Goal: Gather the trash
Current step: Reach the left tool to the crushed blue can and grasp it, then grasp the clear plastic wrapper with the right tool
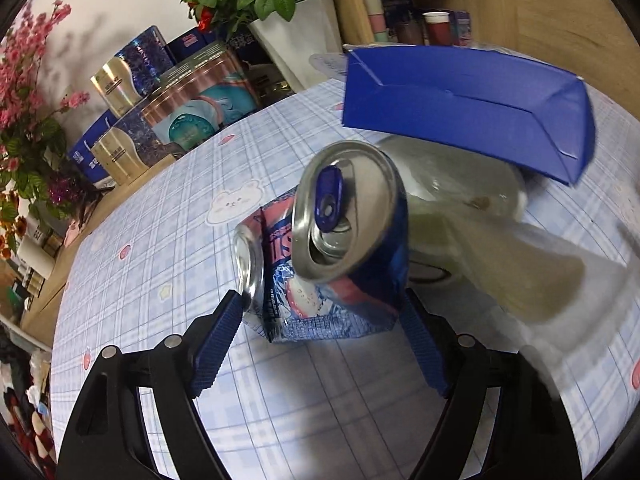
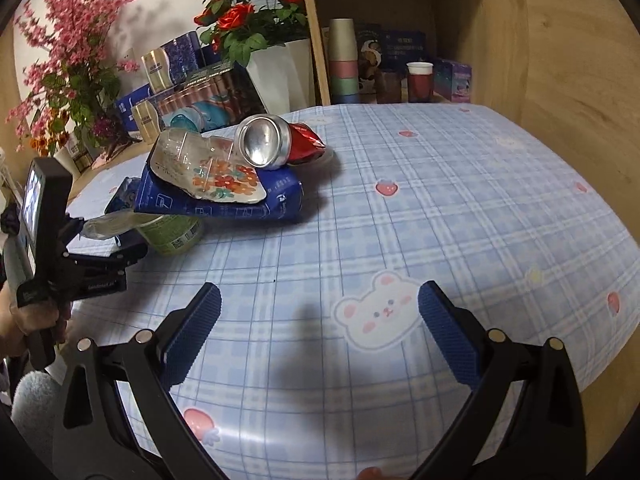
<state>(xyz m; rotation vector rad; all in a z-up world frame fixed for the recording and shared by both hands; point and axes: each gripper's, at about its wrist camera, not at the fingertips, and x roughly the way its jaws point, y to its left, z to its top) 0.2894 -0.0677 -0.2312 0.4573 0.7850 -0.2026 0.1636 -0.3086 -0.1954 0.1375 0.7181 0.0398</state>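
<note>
my left gripper (image 1: 322, 312) brackets the crushed blue can (image 1: 344, 248), jaws apart; my right gripper (image 2: 320, 312) gapes, nothing in it, over the tablecloth (image 2: 460, 208).

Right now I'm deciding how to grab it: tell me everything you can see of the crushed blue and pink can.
The crushed blue and pink can is thin aluminium, folded sharply in the middle so both silver ends show. Its top end faces the left wrist camera, with a blue pull tab and an open mouth. It lies on the checked tablecloth between the wide-open fingers of the left gripper; one pad seems to touch its silver rim. Behind it sit a pale cup and a blue carton.
</note>
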